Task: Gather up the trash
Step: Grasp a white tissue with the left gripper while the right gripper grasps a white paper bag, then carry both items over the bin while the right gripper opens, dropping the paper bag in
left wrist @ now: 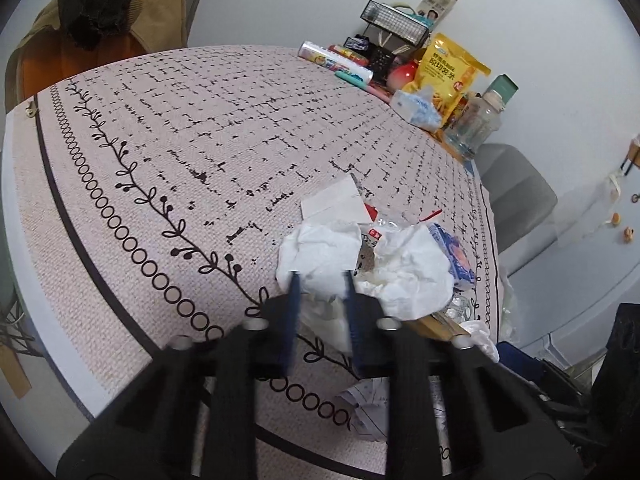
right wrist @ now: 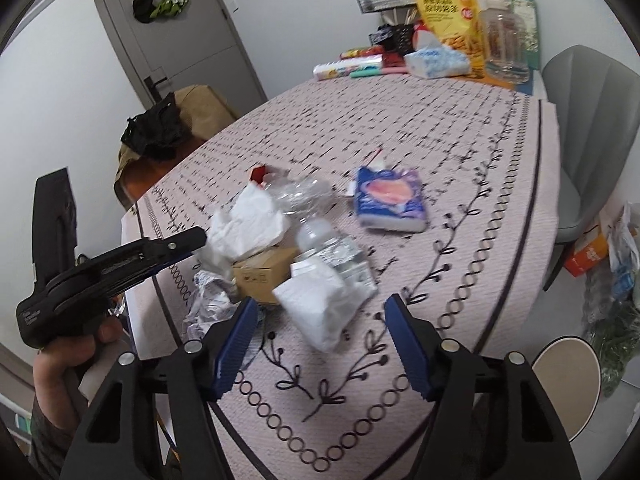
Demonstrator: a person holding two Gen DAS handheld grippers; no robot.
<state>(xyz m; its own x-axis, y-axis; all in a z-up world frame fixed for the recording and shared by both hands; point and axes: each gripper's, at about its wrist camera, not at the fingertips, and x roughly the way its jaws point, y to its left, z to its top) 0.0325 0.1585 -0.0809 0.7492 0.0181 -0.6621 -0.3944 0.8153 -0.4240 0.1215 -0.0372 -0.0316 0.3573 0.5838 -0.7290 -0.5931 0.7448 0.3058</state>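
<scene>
A heap of trash lies at the near edge of the patterned table point(left wrist: 168, 128): crumpled white tissues point(left wrist: 412, 272), a clear crushed bottle point(right wrist: 328, 248), a small cardboard box point(right wrist: 264, 270), a blue tissue pack point(right wrist: 390, 198) and crumpled paper point(right wrist: 210, 304). My left gripper point(left wrist: 322, 274) has its blue fingers closed on a crumpled white tissue point(left wrist: 320, 250) at the heap's left side; it also shows in the right wrist view point(right wrist: 188, 246). My right gripper point(right wrist: 320, 312) is open, its fingers either side of a white tissue point(right wrist: 320, 300) at the heap's near end.
Snack bag point(left wrist: 444, 68), tissue pack point(right wrist: 436, 62), clear jar point(right wrist: 504, 40), black rack point(left wrist: 394, 24) and tubes crowd the table's far end. A grey chair point(right wrist: 588, 128) stands right. A bag-draped chair point(left wrist: 100, 32) stands behind the table. A trash bag point(right wrist: 616, 256) sits on the floor.
</scene>
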